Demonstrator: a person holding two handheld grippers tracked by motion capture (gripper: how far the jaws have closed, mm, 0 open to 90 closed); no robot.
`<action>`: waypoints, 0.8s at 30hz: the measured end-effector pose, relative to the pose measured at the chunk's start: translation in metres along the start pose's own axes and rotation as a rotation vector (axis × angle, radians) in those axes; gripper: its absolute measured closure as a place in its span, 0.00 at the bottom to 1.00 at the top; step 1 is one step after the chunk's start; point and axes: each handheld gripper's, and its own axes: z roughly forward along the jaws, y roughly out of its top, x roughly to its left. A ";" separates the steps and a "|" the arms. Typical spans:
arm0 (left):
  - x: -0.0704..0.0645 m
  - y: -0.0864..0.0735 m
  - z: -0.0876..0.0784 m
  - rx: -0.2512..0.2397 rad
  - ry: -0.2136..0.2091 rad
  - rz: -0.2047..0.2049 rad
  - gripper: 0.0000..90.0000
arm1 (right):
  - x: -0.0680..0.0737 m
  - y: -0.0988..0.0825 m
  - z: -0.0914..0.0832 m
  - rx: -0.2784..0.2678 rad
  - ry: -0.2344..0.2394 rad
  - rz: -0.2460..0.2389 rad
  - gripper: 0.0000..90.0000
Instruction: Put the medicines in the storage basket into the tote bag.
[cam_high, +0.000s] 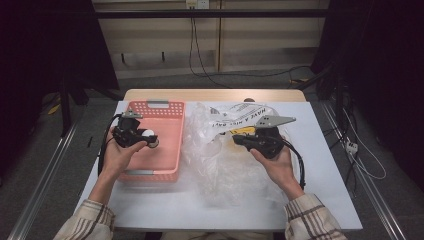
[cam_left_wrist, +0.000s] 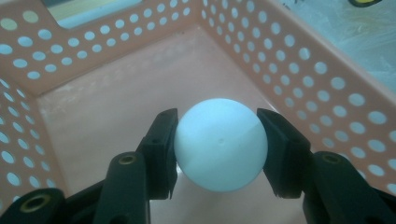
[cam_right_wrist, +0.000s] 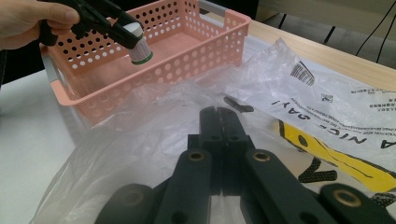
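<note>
Left gripper (cam_left_wrist: 217, 147): clamps white bottle (cam_left_wrist: 220, 144) above pink basket (cam_left_wrist: 322, 93), unreleased | right gripper (cam_right_wrist: 219, 121): jaws closed, empty, beside basket on plastic bag (cam_right_wrist: 289, 93)

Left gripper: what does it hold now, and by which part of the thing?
The left gripper holds a small white bottle above the pink basket. Its jaws clamp the white rounded cap end on two opposite sides; the green-edged bottom hangs free.

sleeves (cam_high: 90, 217): beige plaid | jaws: black, brass-ringed screw holes | cables: black
</note>
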 end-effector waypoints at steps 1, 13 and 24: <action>-0.001 0.000 -0.001 -0.007 -0.010 -0.008 0.57 | 0.000 0.000 0.000 -0.001 0.000 0.004 1.00; -0.014 0.002 -0.018 -0.090 -0.051 -0.001 0.57 | -0.002 0.000 -0.003 -0.011 -0.001 0.006 1.00; -0.024 0.003 -0.026 -0.130 -0.069 0.014 0.57 | -0.002 0.000 -0.003 -0.010 0.000 0.006 1.00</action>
